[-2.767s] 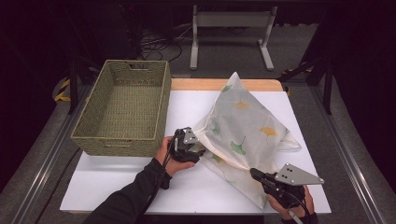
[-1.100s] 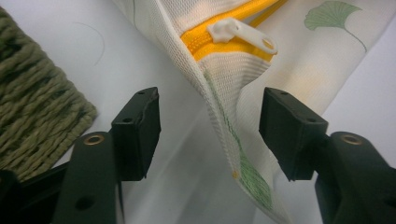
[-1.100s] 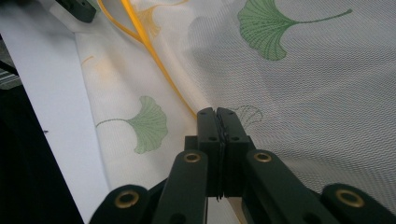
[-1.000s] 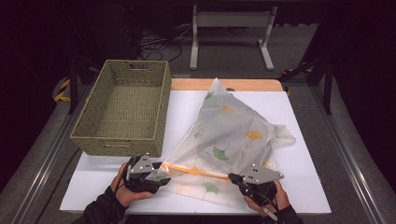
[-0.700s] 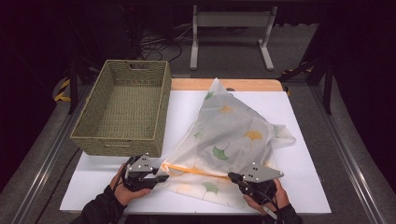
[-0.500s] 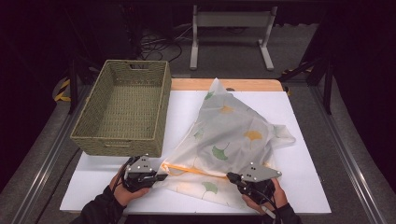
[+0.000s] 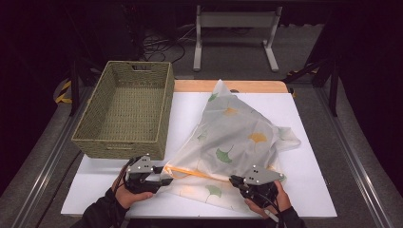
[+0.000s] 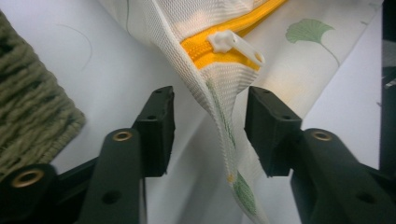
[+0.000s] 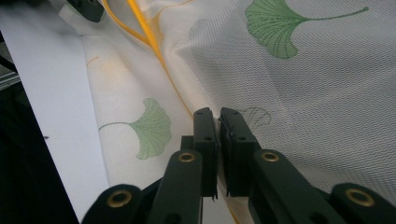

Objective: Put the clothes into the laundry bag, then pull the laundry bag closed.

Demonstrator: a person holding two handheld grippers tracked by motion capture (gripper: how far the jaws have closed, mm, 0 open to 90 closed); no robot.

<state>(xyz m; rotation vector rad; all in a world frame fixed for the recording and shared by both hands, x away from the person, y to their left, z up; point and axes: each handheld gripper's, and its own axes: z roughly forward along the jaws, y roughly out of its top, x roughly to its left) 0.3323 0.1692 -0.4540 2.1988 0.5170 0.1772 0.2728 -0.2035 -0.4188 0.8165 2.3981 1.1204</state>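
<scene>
Right gripper (image 9: 218, 154) pinches mesh bag (image 7: 237, 137) taut; left gripper (image 8: 208, 121), jaws wide around corner, should next close on zipper pull (image 8: 236, 44)

High view: above my side, facing forward and down over the tabletop (image 7: 304, 142). My claw views sit close along their jaws, both sharing the mesh bag's (image 7: 237, 137) yellow zipper (image 8: 210, 49) edge.
</scene>
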